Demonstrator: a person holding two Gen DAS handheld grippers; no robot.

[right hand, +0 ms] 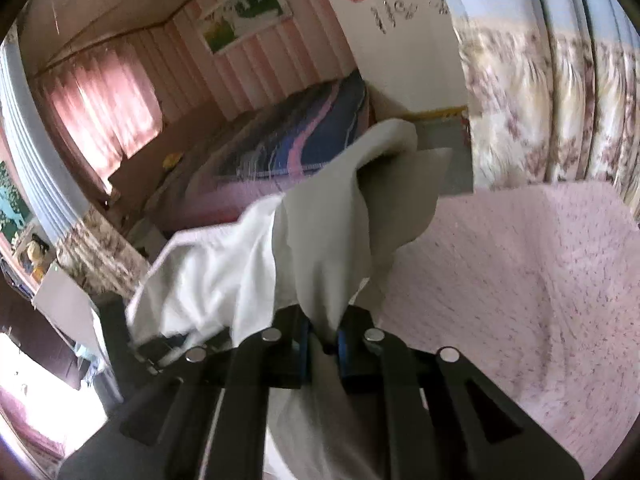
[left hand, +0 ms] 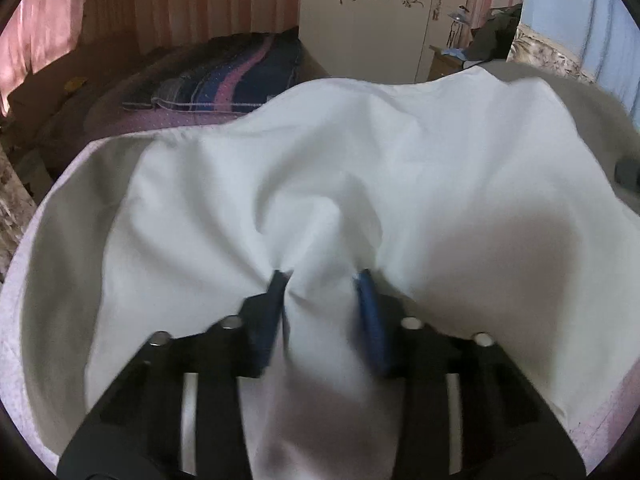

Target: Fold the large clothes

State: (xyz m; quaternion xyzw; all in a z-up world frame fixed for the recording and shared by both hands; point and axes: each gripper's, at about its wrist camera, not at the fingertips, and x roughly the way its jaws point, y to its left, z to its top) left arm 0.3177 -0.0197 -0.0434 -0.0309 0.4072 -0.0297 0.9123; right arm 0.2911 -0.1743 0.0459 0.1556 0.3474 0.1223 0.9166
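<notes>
A large white garment (left hand: 360,168) fills the left wrist view, spread over a pink speckled bed cover (left hand: 16,340). My left gripper (left hand: 322,280) has its blue fingers closed around a bunched fold of the white cloth, which runs back between them. In the right wrist view the same white garment (right hand: 320,232) hangs up from my right gripper (right hand: 322,328), which is shut on a gathered part of it. The cloth drapes to the left over dark gripper parts (right hand: 156,348) and stands lifted above the pink cover (right hand: 520,280).
A bed with a dark blue and pink striped blanket (left hand: 236,76) lies behind. A white wardrobe (left hand: 368,20) with decals stands at the back. Floral curtains (right hand: 540,100) hang at the right, pink curtains (right hand: 108,108) at the left.
</notes>
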